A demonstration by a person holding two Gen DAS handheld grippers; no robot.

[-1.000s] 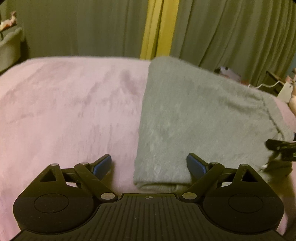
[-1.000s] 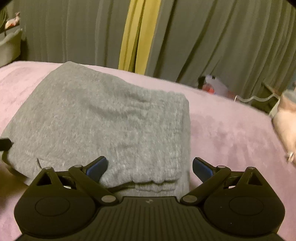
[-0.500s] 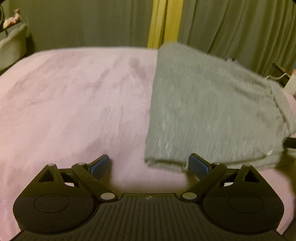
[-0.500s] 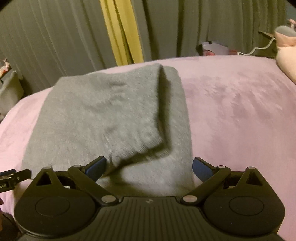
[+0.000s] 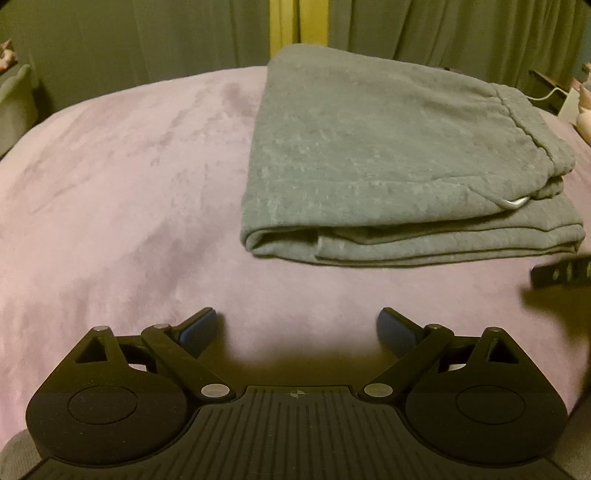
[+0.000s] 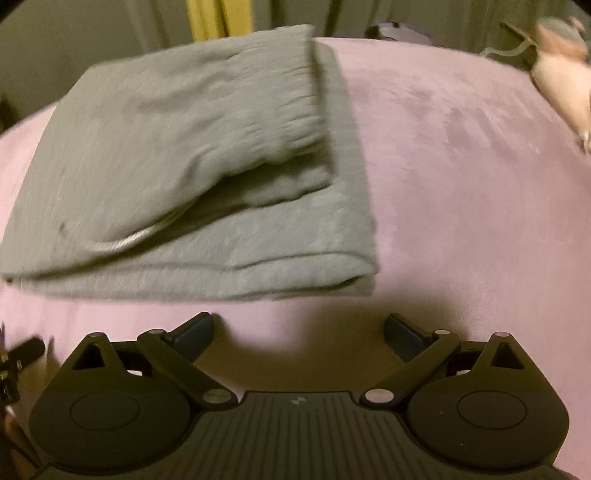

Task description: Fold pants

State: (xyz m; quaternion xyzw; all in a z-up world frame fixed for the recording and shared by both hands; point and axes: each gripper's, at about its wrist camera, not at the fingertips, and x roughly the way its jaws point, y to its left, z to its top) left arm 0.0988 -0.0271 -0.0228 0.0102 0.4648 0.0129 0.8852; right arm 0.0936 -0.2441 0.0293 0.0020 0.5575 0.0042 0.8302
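Observation:
Grey pants (image 5: 388, 155) lie folded into a thick rectangle on the pink bed cover (image 5: 129, 206). In the right wrist view the same pants (image 6: 177, 155) show a loose top layer and a pale drawstring at the near edge. My left gripper (image 5: 297, 325) hovers open just short of the stack's near left corner, nothing between its blue pads. My right gripper (image 6: 299, 330) is open too, empty, a little back from the stack's near right edge. A part of the right gripper (image 5: 561, 275) pokes in at the left wrist view's right edge.
Grey-green curtains (image 5: 147, 33) with a yellow strip (image 5: 284, 29) hang behind the bed. A pale plush object (image 6: 561, 85) rests at the bed's far right. Bare pink cover spreads left of the pants and right of them (image 6: 461, 166).
Both grippers have drawn back from the pants, which now lie apart from the fingers. A second ago the fingers straddled the stack's near edge. The pants have settled flat.

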